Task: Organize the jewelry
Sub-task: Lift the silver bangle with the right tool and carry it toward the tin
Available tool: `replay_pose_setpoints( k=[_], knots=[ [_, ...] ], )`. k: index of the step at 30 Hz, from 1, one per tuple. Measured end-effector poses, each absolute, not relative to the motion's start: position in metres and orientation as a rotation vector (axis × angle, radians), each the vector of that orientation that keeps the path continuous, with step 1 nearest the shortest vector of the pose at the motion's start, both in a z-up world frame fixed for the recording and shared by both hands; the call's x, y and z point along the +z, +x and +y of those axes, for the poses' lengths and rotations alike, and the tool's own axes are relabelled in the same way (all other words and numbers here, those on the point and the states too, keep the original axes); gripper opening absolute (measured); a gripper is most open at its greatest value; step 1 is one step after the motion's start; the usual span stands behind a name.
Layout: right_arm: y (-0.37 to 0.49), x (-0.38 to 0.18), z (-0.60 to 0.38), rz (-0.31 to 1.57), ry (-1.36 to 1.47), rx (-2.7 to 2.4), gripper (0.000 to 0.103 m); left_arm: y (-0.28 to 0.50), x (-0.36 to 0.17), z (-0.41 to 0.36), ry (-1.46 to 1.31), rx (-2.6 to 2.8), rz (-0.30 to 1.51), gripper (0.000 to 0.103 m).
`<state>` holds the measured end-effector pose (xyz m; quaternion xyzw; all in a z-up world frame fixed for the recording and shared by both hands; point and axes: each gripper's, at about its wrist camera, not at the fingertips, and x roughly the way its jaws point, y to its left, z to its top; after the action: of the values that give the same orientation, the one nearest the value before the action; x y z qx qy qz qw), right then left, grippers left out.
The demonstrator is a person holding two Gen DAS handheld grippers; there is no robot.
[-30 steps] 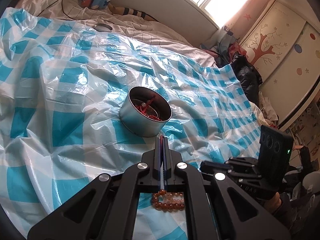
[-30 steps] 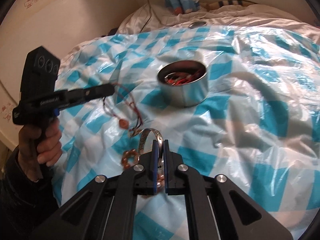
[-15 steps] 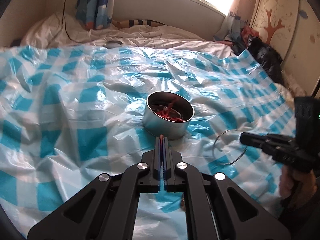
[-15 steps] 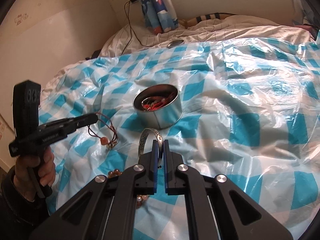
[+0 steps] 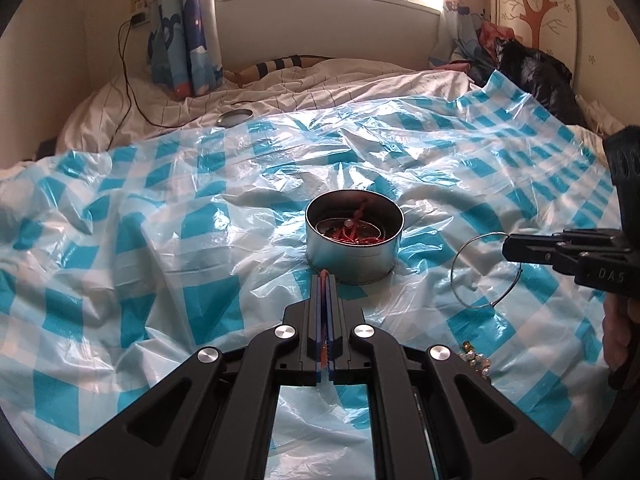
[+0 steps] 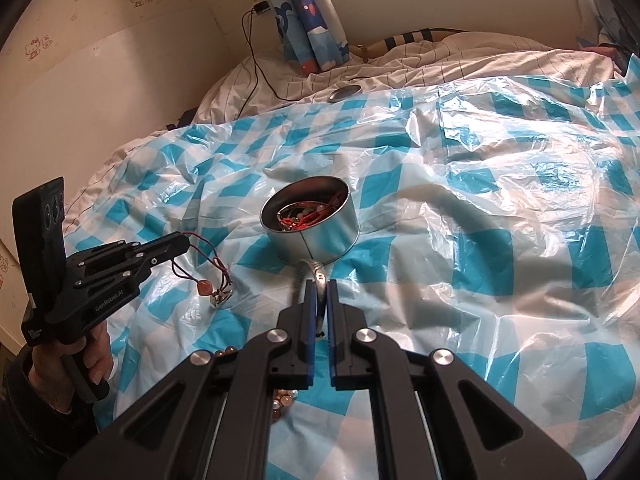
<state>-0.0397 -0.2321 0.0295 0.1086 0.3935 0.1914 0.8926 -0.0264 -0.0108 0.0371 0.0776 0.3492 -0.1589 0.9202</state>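
A round metal tin (image 5: 354, 236) (image 6: 311, 226) with red cord jewelry inside sits mid-bed on the blue-checked plastic sheet (image 5: 160, 248). My left gripper (image 5: 325, 278) (image 6: 182, 242) is shut on a red cord necklace (image 6: 208, 266) whose stone pendant hangs above the sheet, left of the tin. My right gripper (image 6: 319, 286) (image 5: 506, 246) is shut on a silver bangle (image 5: 484, 270) (image 6: 314, 274), held in the air right of the tin.
A bead bracelet (image 5: 474, 360) (image 6: 286, 394) lies on the sheet under the grippers. The tin's lid (image 5: 235, 117) lies on the white bedding behind, near a black cable (image 5: 128, 80). Curtains and headboard are at the back; a black bag (image 5: 536, 76) is at the right.
Both grippers have lifted and pulled back from the sheet with their pieces. The tin now sits farther ahead in both views, and more of the room shows.
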Motion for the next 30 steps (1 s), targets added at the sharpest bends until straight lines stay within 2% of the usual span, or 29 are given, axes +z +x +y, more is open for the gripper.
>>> replay_pose_setpoints(
  k=[12,22,30],
  knots=[
    [-0.036,0.031,-0.237,0.806,0.264,0.398,0.006,-0.025,0.038,-0.019,0.176,-0.331,0.708,0.002],
    [-0.029,0.025,-0.253,0.797,0.463,0.475,0.006,0.003,0.026,0.011,-0.173,-0.451,0.796,0.002],
    [-0.02,0.01,-0.257,0.892,0.415,0.348,0.006,0.021,0.009,0.012,-0.222,-0.444,0.851,0.002]
  ],
)
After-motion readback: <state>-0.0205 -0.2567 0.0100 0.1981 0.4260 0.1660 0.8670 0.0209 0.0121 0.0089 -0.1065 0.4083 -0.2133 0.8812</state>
